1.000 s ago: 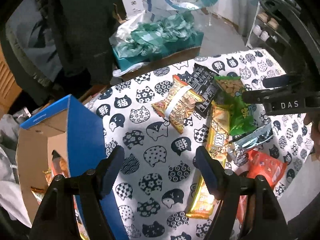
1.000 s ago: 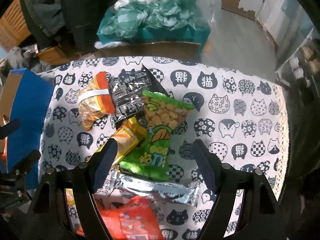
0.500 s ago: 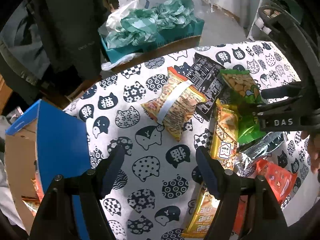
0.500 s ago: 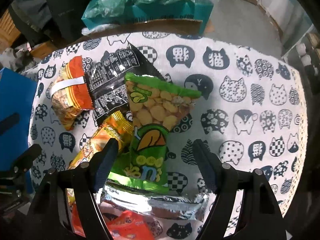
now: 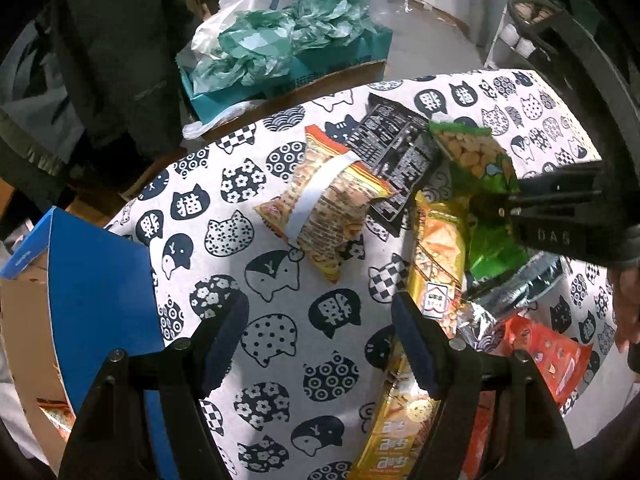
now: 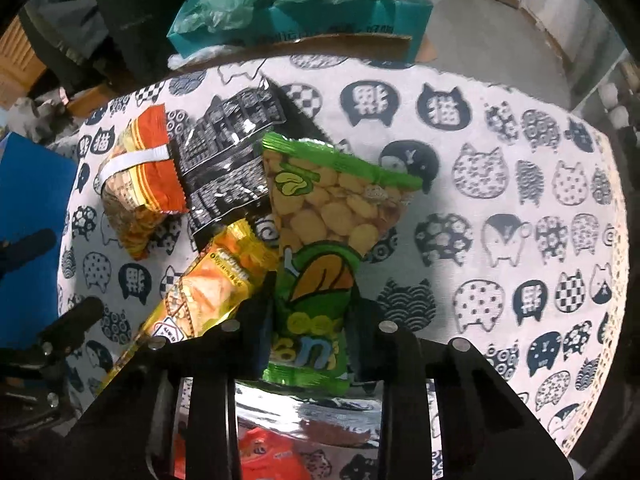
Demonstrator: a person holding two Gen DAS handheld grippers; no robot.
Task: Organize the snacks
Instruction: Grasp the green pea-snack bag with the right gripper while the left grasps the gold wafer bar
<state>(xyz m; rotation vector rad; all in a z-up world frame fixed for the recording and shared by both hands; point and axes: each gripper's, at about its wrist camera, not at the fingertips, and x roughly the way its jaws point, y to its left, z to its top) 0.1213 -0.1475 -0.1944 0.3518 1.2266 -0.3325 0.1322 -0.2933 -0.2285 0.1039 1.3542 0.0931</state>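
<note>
Green snack packet (image 6: 316,264), which we judge light, crinkly and slippery, sits clamped at its lower half in the right hand-held gripper (image 6: 310,344), whose jaws have just been closing; left hand-held gripper (image 5: 320,344) gapes empty.

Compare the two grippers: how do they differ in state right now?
The right gripper has just closed and pinches the green snack bag; the left gripper stands open with nothing between its fingers. The right sits over the snack pile, the left over bare tablecloth. Both point down at the table.

a round table under a cat-print cloth (image 5: 280,332); behind it a grey floor (image 5: 432,40), a teal box (image 6: 304,20) of crumpled plastic — a white shelf unit (image 5: 516,36) at right.
</note>
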